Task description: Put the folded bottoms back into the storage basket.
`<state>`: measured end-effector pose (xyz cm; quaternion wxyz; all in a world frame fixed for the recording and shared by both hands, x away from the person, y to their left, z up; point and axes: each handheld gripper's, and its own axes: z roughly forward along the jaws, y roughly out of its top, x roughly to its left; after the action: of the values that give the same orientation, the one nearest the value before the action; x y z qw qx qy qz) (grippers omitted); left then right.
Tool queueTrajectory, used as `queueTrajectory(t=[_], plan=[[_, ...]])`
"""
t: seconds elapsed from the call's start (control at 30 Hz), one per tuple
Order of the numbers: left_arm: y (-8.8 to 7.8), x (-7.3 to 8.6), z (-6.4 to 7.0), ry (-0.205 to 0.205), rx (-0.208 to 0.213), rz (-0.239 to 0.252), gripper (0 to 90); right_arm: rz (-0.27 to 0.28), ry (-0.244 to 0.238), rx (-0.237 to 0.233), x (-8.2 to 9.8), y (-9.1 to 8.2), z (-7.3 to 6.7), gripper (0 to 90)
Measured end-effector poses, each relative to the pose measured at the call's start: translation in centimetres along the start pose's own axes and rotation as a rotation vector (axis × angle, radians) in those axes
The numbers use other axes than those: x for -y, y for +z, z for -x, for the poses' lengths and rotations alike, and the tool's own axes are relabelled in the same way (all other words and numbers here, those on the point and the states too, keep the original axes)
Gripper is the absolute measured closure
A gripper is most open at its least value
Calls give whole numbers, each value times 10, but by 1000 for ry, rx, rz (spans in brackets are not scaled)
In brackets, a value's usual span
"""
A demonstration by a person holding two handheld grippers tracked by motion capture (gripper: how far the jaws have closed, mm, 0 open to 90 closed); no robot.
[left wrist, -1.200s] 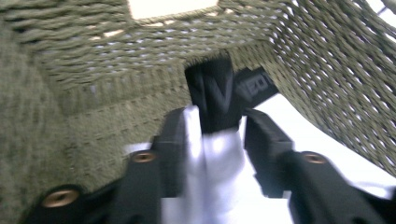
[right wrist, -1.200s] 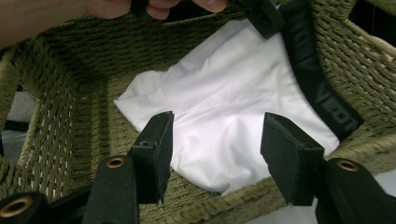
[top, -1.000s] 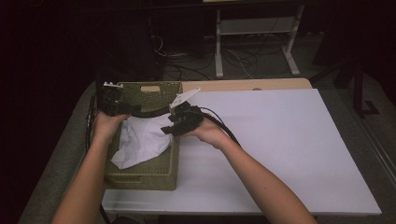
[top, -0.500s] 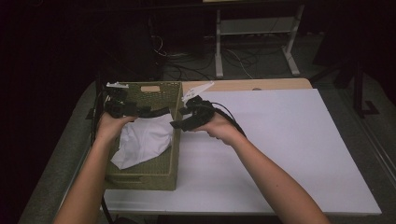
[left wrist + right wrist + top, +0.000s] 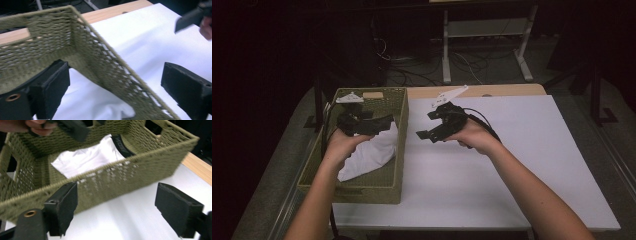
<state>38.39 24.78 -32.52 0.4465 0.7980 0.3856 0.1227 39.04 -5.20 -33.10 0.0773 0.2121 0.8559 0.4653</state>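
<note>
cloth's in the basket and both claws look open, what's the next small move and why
Probably draw both claws clear of the basket: the white cloth lies inside it, and the left claw and right claw have just been opening with nothing between them.

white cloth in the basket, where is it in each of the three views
High view: white cloth lies inside the woven basket, left of centre, below the left gripper.
Left gripper view: bottom centre, behind the basket's wall.
Right gripper view: upper centre, inside the basket.
Shared landmark: the basket's olive woven wall.
</note>
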Motion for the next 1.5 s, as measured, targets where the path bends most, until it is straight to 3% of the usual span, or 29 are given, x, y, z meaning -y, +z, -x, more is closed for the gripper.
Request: queueTrajectory(t=[0.23,0.63,0.87,1.13,1.5], plan=[[1,2,25,52,45,-5,0,34,21,11,17,-27,6,141],[-7,7,63,132,108,-4,0,63,47,44,53,-78,5,45],[-7,15,79,156,148,16,0,69,65,94,77,-109,3,29],[-8,27,89,187,184,13,0,66,84,141,107,-138,0,15],[-7,38,91,189,211,27,0,92,136,168,147,-168,-3,12]])
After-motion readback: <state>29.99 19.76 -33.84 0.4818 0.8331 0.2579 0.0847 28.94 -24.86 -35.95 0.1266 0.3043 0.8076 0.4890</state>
